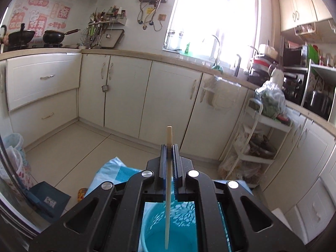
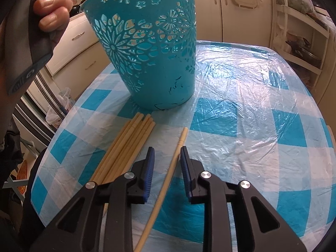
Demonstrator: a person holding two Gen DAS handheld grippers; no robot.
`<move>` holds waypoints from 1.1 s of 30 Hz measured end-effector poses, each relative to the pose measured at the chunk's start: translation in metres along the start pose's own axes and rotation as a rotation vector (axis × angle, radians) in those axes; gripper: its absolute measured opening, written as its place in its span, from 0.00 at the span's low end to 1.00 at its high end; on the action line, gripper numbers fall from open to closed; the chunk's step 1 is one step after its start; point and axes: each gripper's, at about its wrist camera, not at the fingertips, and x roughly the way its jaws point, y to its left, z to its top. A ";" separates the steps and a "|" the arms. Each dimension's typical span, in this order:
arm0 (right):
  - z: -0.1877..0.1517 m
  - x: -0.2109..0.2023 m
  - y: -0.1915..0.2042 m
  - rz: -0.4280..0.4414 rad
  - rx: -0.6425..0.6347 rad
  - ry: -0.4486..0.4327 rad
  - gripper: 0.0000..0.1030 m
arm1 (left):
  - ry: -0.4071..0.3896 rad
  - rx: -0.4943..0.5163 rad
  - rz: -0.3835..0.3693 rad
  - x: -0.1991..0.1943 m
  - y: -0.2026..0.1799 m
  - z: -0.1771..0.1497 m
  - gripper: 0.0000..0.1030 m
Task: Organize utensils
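Left gripper (image 1: 169,147) jaws clamp a chopstick (image 1: 168,189) above the basket (image 1: 168,226); lower vertically before releasing. Right gripper (image 2: 167,153) jaws open astride a loose chopstick (image 2: 168,180).

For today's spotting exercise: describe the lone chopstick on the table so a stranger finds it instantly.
Start at the teal cut-out basket on the checked tablecloth. Nearer lies a chopstick bundle. The lone chopstick lies apart, right of it, between the right gripper's open jaws.

Teal plastic bin (image 2: 151,48) w/ floral cut-outs, upright on checked cloth, at 12 o'clock from chopstick bundle (image 2: 126,147). Bundle: pale wood sticks lying flat, parallel, tips just short of bin base. Single chopstick (image 2: 168,178) lies apart at bundle's 3 o'clock. Another chopstick (image 1: 168,187) held over bin's (image 1: 168,226) open mouth.
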 end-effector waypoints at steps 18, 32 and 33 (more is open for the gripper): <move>0.000 0.000 0.000 -0.063 -0.025 0.015 0.09 | 0.103 -0.016 0.152 -0.100 0.098 -0.049 0.83; 0.002 -0.013 0.013 -0.109 -0.134 0.120 0.05 | 0.276 -0.059 0.133 -0.110 0.145 -0.104 0.84; 0.001 -0.022 0.010 -0.057 -0.090 0.104 0.05 | 0.280 -0.056 0.133 -0.111 0.147 -0.105 0.84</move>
